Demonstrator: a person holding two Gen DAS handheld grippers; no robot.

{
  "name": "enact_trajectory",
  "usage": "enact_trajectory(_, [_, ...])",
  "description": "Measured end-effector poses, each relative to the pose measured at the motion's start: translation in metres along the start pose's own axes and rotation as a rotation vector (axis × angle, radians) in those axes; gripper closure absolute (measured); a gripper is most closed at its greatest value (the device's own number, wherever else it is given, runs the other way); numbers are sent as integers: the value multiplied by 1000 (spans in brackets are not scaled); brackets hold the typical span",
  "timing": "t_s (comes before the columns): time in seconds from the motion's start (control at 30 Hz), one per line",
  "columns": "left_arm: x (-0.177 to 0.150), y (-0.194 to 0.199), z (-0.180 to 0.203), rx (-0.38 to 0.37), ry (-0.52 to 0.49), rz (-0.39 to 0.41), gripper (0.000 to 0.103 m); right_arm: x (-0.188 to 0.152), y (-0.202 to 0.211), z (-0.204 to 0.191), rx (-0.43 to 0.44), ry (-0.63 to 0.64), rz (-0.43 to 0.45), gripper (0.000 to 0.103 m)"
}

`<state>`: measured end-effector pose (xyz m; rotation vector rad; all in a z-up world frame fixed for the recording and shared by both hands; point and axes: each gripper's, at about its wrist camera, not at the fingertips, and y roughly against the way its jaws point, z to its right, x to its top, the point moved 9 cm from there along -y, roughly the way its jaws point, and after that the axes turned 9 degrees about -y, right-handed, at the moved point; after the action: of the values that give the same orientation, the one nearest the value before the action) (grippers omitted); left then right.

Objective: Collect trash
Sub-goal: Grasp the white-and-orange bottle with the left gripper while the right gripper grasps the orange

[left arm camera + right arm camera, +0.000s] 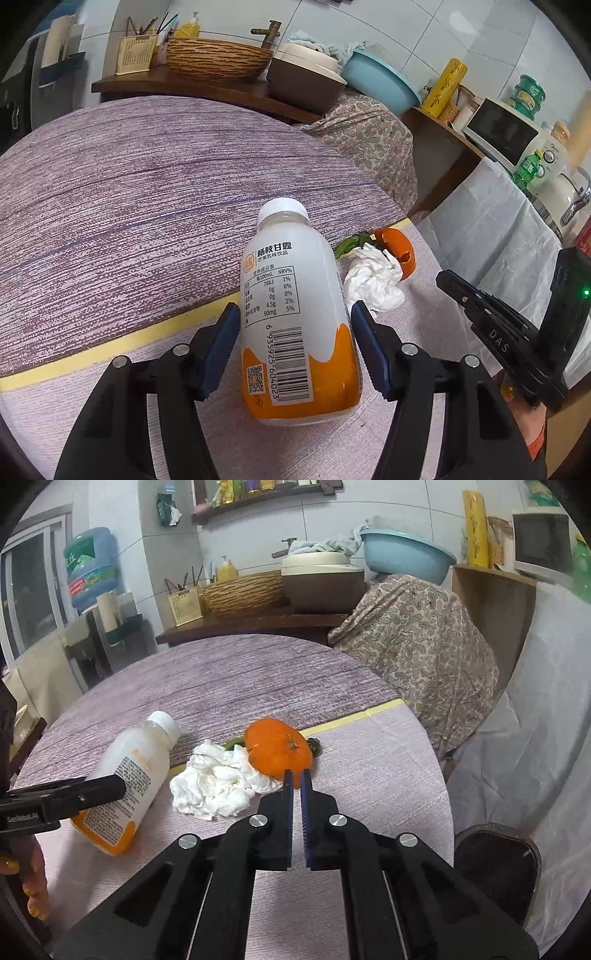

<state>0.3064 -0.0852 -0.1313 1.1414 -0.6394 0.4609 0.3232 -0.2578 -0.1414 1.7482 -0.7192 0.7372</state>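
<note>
Now the left gripper (295, 354) hugs the drink bottle (295, 325) lying on the table (129, 192). The right gripper (297, 779) pinches the orange peel (277, 751) edge beside the crumpled tissue (218, 786). Thin peel could tear and drop.

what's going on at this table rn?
A person is clearing trash off the round table with a hand-held gripper in each hand. The left hand-held gripper straddles a bottle lying on its side; its jaws look closed on the sides. The right hand-held gripper has its jaws pinched nearly together on the near edge of an orange peel, beside a crumpled tissue. Both pieces are on the table.
</note>
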Motion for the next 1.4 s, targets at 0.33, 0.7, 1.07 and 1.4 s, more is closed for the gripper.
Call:
enact_trajectory(0.33, [0, -1, 0, -6, 1, 0, 41, 24, -19, -20, 31, -46, 15, 26])
enact_trajectory(0.7, [0, -1, -3, -12, 2, 1, 41, 9, -49, 0, 62, -187, -92, 68])
enact_trajectory(1.07, [1, -1, -1, -8, -16, 5, 42, -14, 38, 29, 67, -226, 23, 73])
enact_trajectory(1.4, [18, 28, 22, 5, -98, 112, 46, -82, 135, 79, -65, -230, 141, 73])
